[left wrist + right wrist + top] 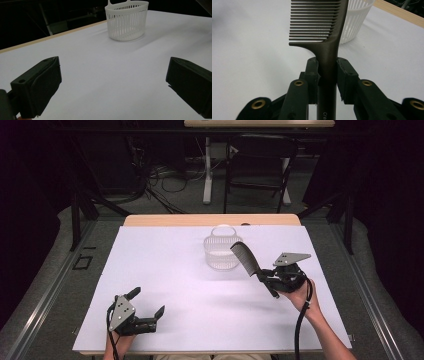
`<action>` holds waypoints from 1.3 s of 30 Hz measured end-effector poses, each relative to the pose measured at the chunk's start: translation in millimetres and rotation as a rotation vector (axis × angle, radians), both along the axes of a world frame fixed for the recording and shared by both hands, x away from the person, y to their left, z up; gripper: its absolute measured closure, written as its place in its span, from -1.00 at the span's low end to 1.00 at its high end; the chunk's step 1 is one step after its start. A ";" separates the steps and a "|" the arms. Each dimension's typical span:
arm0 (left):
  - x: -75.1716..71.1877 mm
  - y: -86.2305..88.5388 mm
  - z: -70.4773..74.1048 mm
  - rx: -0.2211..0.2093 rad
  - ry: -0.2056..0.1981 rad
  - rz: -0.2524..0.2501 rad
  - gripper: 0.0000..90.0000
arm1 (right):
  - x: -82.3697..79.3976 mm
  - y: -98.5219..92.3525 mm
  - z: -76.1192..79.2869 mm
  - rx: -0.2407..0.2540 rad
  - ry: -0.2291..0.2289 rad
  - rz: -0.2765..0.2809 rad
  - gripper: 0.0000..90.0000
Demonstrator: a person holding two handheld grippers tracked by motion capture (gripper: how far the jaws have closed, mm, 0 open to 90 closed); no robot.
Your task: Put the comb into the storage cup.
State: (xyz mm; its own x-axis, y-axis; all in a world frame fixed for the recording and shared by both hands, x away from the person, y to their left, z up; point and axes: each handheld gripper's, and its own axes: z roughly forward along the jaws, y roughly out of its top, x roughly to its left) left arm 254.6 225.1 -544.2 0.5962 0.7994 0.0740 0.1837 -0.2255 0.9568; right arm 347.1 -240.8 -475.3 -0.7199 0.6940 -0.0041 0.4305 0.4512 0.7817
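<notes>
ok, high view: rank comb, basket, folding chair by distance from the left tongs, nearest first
1. comb, held up in the right tongs, right of centre.
2. basket, mid-table toward the far edge.
3. folding chair, on the floor beyond the table.
Comb and basket are close.

Counted on the table: one dark comb (246,258), one white slotted basket (222,248), and two grippers, left (148,304) and right (263,276).
</notes>
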 end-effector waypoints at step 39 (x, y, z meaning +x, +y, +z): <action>1.3 0.5 -0.1 0.000 0.003 0.001 -0.99 | 19.7 13.5 18.4 0.046 -0.067 0.001 0.61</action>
